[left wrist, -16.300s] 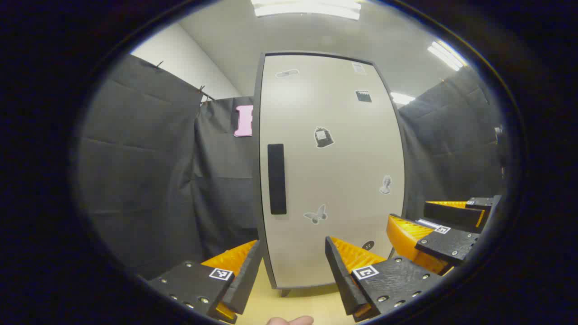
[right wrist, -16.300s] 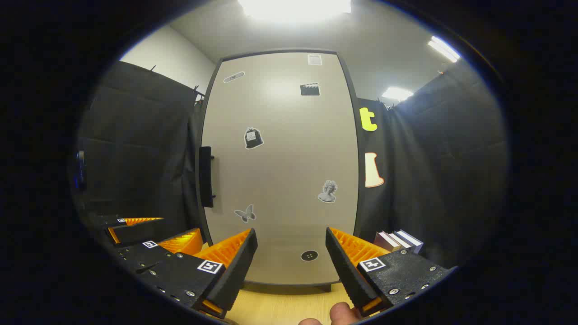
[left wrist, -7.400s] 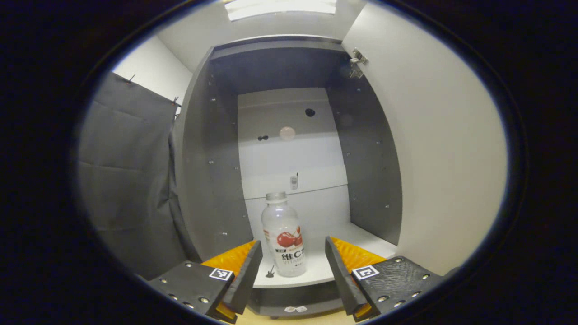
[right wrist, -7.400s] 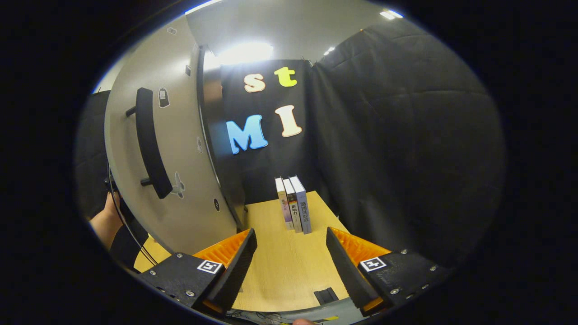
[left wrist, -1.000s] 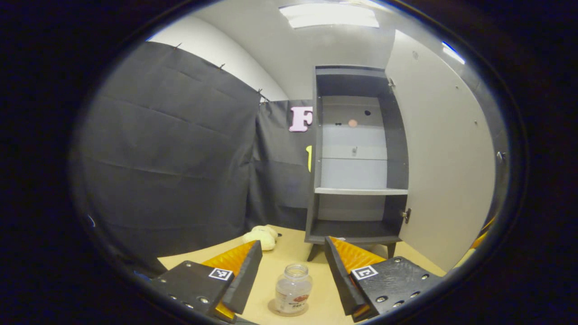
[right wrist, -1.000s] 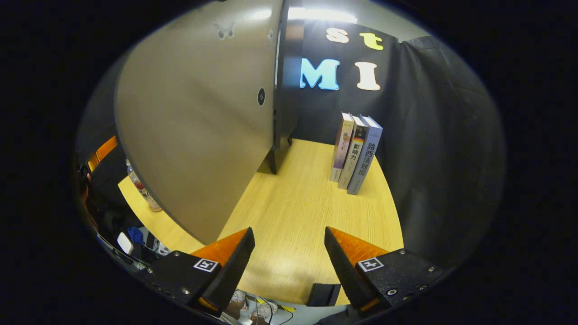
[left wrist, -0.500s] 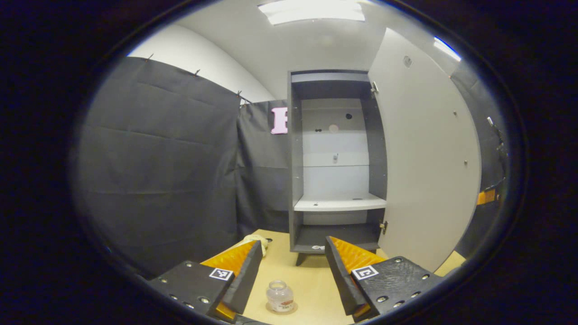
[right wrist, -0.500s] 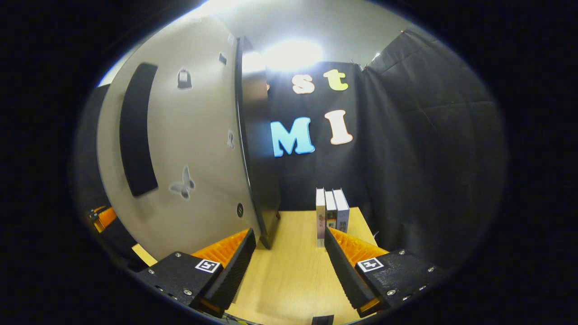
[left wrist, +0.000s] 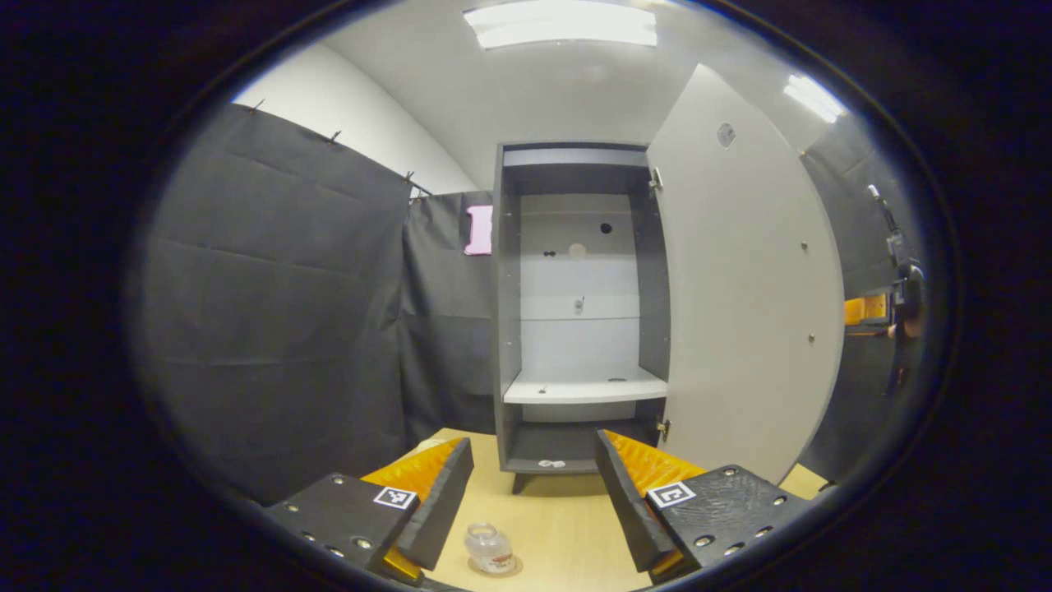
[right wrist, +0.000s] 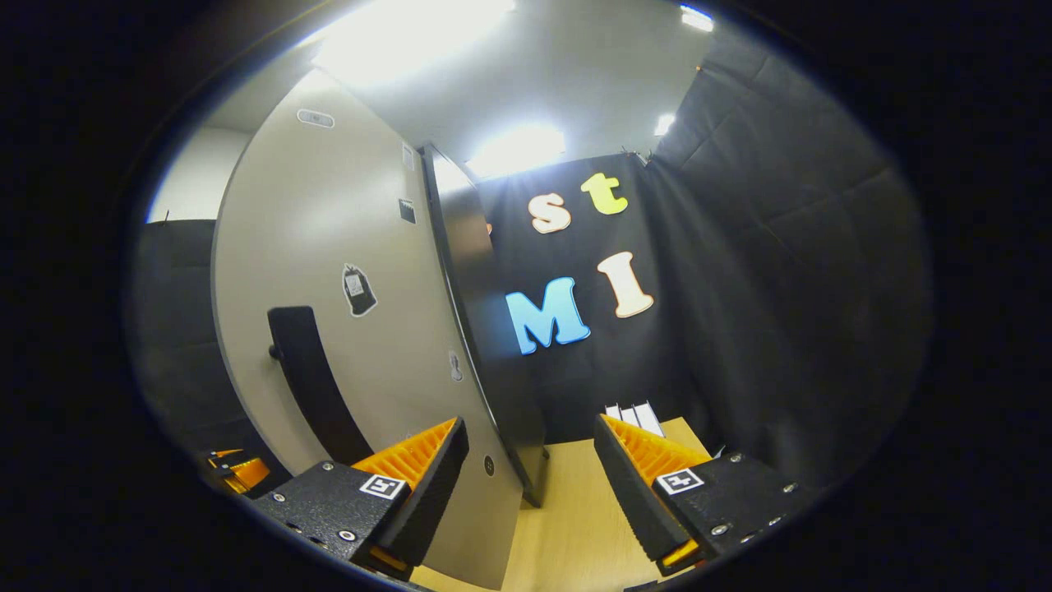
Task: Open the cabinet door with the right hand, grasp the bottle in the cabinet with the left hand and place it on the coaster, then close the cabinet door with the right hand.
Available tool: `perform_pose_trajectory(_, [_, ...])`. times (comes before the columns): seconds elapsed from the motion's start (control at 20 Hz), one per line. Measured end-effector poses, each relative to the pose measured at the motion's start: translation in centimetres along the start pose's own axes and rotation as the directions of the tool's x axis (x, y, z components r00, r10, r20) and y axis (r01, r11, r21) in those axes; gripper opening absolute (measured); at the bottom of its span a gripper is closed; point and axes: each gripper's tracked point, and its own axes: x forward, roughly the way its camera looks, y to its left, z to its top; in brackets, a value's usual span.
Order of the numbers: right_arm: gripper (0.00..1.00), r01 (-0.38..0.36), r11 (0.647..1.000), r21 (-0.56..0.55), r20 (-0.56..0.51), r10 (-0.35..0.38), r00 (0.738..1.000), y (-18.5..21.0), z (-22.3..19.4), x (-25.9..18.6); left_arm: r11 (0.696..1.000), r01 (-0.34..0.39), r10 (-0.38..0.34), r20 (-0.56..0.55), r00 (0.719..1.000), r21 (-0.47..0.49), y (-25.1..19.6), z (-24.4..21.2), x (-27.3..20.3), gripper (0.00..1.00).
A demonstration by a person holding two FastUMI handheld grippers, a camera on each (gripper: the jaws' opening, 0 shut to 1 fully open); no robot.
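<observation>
The bottle (left wrist: 490, 548) stands upright on the round coaster (left wrist: 496, 566) on the wooden table (left wrist: 567, 526), low in the left gripper view, just inside the left finger of the left gripper (left wrist: 534, 493) and touched by neither finger. That gripper hangs above the table with its jaws spread wide and nothing between them. Beyond the bottle, well apart from it, stands the cabinet (left wrist: 575, 312) on short legs, its door (left wrist: 744, 279) swung wide on the right-hand hinges so that the pale shelf (left wrist: 585, 388) and the back panel lie in plain sight; the shelf is bare. In the right gripper view the right gripper (right wrist: 530, 485) is likewise spread open and grips nothing. It sits close to the outer face of the open door (right wrist: 345, 329), whose dark vertical handle (right wrist: 312, 386) rises just above and behind the left finger, though whether the finger touches the door cannot be told. A few books (right wrist: 633, 415) stand on the table (right wrist: 575, 526) behind the right finger.
</observation>
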Motion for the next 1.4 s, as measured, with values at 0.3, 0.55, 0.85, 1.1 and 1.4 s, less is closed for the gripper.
perform_pose_trajectory(0.3, [0.93,0.049,0.993,-0.104,0.047,-0.044,0.998,3.0,0.8,-0.9,0.998,0.049,-0.049,0.003,0.999,0.036,3.1,0.2,2.4,0.86])
perform_pose_trajectory(0.55, [0.93,0.075,0.996,-0.048,0.027,-0.074,0.997,4.6,-0.6,-0.5,0.998,0.053,-0.053,-0.004,0.999,0.040,6.1,-0.3,4.4,0.91])
perform_pose_trajectory(0.85, [0.94,0.094,0.994,-0.063,0.030,-0.092,0.995,8.7,-1.5,-0.3,0.990,0.139,-0.139,-0.002,0.990,0.002,8.7,-0.7,7.3,0.80])
perform_pose_trajectory(1.1, [0.94,0.115,0.990,-0.085,0.066,-0.110,0.992,12.1,-2.1,0.3,0.979,0.202,-0.201,-0.012,0.979,0.013,11.3,-2.0,8.8,0.86])
perform_pose_trajectory(1.4, [0.94,0.162,0.986,-0.028,0.049,-0.160,0.986,13.8,-2.9,1.4,0.964,0.263,-0.260,-0.051,0.964,0.050,12.8,-3.4,8.5,0.86])
